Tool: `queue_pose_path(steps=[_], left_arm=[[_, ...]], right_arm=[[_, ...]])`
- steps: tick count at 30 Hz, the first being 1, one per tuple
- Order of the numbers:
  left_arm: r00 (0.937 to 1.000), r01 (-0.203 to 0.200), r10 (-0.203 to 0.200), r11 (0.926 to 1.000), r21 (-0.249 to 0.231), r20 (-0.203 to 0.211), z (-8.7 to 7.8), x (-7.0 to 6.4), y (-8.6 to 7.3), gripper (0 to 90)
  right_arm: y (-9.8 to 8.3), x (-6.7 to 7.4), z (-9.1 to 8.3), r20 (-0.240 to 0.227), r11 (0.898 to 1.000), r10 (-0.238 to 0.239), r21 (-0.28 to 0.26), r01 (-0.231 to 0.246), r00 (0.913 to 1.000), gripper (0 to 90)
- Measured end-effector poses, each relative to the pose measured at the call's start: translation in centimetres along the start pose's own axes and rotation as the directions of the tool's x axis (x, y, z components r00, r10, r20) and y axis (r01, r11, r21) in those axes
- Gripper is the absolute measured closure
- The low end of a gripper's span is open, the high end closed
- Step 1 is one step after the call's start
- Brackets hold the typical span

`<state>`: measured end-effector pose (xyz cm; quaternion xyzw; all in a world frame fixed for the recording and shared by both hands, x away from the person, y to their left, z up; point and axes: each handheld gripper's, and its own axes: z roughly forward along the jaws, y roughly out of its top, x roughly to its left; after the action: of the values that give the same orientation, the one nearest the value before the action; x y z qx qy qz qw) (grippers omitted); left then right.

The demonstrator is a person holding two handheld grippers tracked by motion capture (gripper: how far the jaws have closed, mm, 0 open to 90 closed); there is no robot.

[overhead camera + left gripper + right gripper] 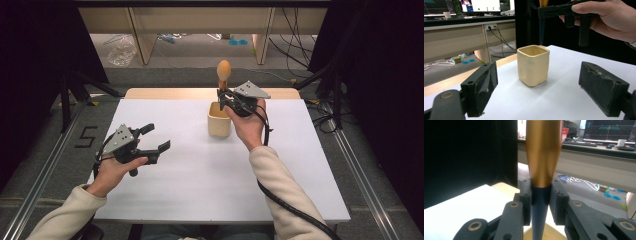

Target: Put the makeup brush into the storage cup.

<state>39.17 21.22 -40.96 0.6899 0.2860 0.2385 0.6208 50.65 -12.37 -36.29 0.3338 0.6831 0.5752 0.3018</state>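
A cream, square-sided cup [219, 122] stands upright on the white table [200, 170], right of centre toward the back. My right gripper [221, 95] hovers just above its rim, shut on a tool with a golden-orange handle [223, 70] that points up. In the right gripper view the pads [526, 195] clamp the tool's dark blue shaft [540, 205] just below the handle [544, 152]. My left gripper [157, 136] rests low at the table's left, open and empty. In the left gripper view its jaws frame the cup [533, 65] from a distance, with the right gripper [564, 11] above it.
A wooden strip [165, 93] runs along the table's far edge. Beyond it are desk legs [142, 45], a clear plastic bag [121, 50] and cables on the floor. Black curtains and stands flank both sides. Bare white tabletop lies between my hands and toward the front.
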Motion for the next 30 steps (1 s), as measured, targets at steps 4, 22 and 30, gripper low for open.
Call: queue_pose_path(steps=[4,22,30], left_arm=[[1.0,-0.001,0.001,1.0,0.001,0.0,0.01,0.0,0.0,15.4],[1.0,-0.009,0.009,1.0,0.002,0.0,0.02,0.06,-0.05,15.4],[0.9999,-0.011,0.011,0.9999,0.003,0.0,0.01,0.06,-0.04,15.5]], right_arm=[[-0.06,-0.07,0.17,0.003,1.0,-0.004,0.003,0.004,1.0,75.4],[-0.41,-0.5,0.68,0.022,1.0,0.002,0.013,-0.003,0.9998,75.4],[-0.78,-0.63,0.95,0.028,1.0,0.006,0.016,-0.006,0.9996,75.4]])
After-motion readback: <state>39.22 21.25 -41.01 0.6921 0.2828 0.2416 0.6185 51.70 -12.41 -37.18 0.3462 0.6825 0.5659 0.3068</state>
